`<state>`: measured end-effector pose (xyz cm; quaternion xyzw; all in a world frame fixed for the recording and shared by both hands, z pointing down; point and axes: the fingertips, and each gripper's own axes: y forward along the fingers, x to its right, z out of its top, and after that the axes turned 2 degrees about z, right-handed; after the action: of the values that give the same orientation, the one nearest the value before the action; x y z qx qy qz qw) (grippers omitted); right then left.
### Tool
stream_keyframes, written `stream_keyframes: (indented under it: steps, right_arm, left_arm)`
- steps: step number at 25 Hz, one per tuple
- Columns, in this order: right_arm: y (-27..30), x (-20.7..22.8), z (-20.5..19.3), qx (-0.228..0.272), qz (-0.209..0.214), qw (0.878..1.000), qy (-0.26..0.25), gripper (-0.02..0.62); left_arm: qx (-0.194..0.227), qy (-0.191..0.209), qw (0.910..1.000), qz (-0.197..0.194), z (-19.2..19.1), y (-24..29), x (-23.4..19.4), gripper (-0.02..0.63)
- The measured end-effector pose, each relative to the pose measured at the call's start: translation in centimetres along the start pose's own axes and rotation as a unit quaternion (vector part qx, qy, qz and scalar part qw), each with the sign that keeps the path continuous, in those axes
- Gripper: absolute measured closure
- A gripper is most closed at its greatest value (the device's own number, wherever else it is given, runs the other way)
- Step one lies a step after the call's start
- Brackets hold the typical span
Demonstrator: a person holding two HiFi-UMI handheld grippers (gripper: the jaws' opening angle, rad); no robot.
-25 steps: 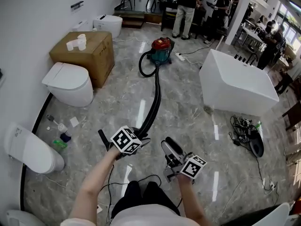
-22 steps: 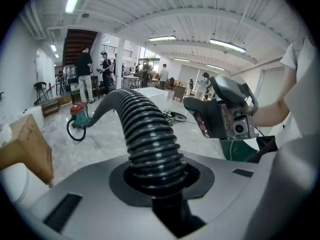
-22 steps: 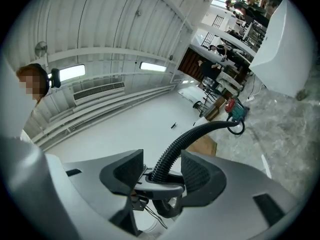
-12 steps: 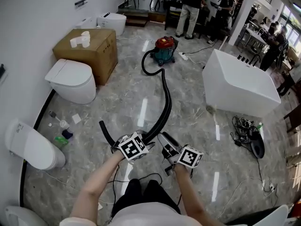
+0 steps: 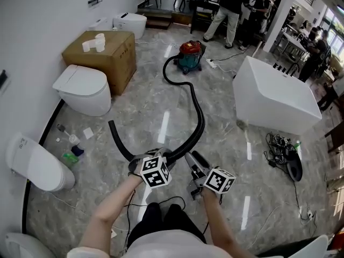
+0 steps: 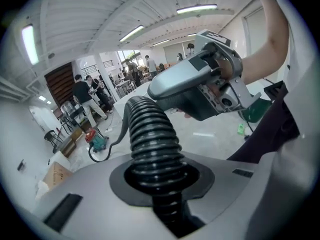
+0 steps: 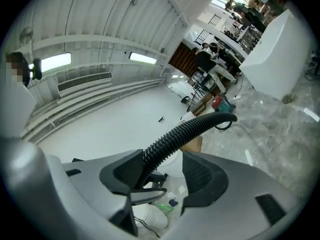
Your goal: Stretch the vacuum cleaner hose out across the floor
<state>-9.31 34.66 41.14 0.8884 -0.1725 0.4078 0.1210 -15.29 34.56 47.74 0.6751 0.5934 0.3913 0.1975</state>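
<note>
The red and teal vacuum cleaner [image 5: 186,56] stands far ahead on the marble floor. Its black ribbed hose [image 5: 196,109] curves from it toward me and into my left gripper [image 5: 161,156]. That gripper is shut on the hose [image 6: 150,139], which fills the gap between its jaws. Past the grip, the hose's free end [image 5: 114,131] arcs out to the left above the floor. My right gripper [image 5: 194,163] is close on the right of the left one, open, with nothing pressed by its pads. Through its gap I see the hose [image 7: 187,129] just beyond.
Two white toilets [image 5: 81,90] [image 5: 35,168] and a cardboard box [image 5: 102,55] line the left wall. A white bathtub [image 5: 277,97] stands at the right, with a tangle of cables [image 5: 282,150] near it. Small bottles [image 5: 70,156] lie by the wall. People [image 5: 232,4] stand at the back.
The hose now bows further right in front of the vacuum cleaner, and its free end has swung out to the left. Both grippers have drawn closer together.
</note>
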Motion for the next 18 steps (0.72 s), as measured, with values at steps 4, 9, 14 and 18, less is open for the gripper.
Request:
stream_keyframes:
  steps: [4, 9, 14, 18]
  right_arm:
    - [-0.3, 0.5, 0.2, 0.004, 0.011, 0.998, 0.060, 0.360]
    - [0.1, 0.0, 0.5, 0.026, 0.042, 0.991, 0.122, 0.360]
    - [0.6, -1.5, 0.8, 0.026, 0.063, 0.991, 0.112, 0.360]
    - [0.8, -1.0, 0.9, 0.025, 0.054, 0.992, 0.108, 0.361]
  left_arm:
    - [-0.005, 0.038, 0.9987, 0.033, 0.3, -0.2, -0.5, 0.508]
    - [0.010, 0.039, 0.9972, 0.063, 1.1, -0.7, -1.3, 0.508]
    - [-0.001, 0.050, 0.9961, 0.074, 0.7, -0.8, -1.2, 0.509]
    - [0.002, 0.063, 0.9940, 0.089, 1.4, -1.3, -1.3, 0.509]
